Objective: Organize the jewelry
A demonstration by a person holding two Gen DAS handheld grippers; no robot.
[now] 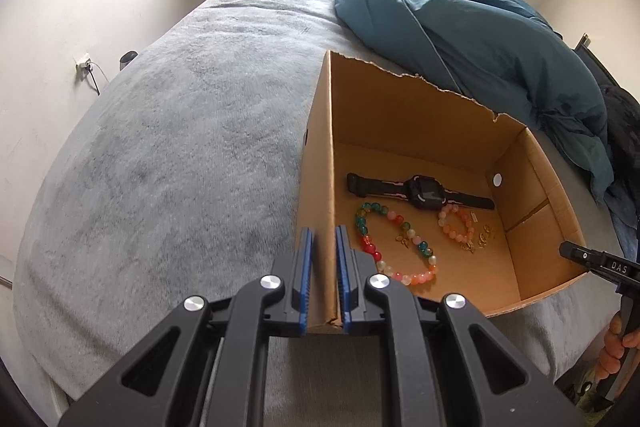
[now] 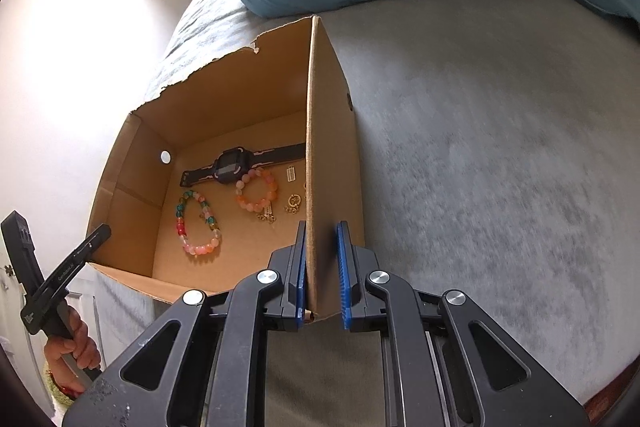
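My left claw [image 1: 325, 233] is pinched nearly closed on the left wall of the cardboard box [image 1: 420, 115], one blue ribbed pad [image 1: 306, 267] outside the wall and one inside. My right claw [image 2: 322, 227] is clamped the same way on the opposite wall, at centre of its own view. In the left view, the far side of my right claw shows only as a black tip at the right edge, with my hand [image 1: 614, 347] below it cut off by the frame.

The box is plain brown corrugated board, open-topped, its back rim torn ragged, with one small round hole in a side wall. It sits on a grey, plush bedcover [image 1: 180, 155], right of centre in the left view.

Inside on the floor I count one black watch [image 1: 424, 190] with a squarish face and pink trim on its strap, lying flat, and two bead bracelets: a large loop [image 1: 390, 247] of glassy green, red, pink and orange beads, and a smaller ring [image 1: 456, 225] of peach and pink beads. Near the smaller ring lie several tiny gold pieces [image 1: 482, 237], too small to count or identify. In the right view the box wall hides part of them.

A crumpled teal quilt [image 1: 460, 19] fills the upper right, satin-smooth.
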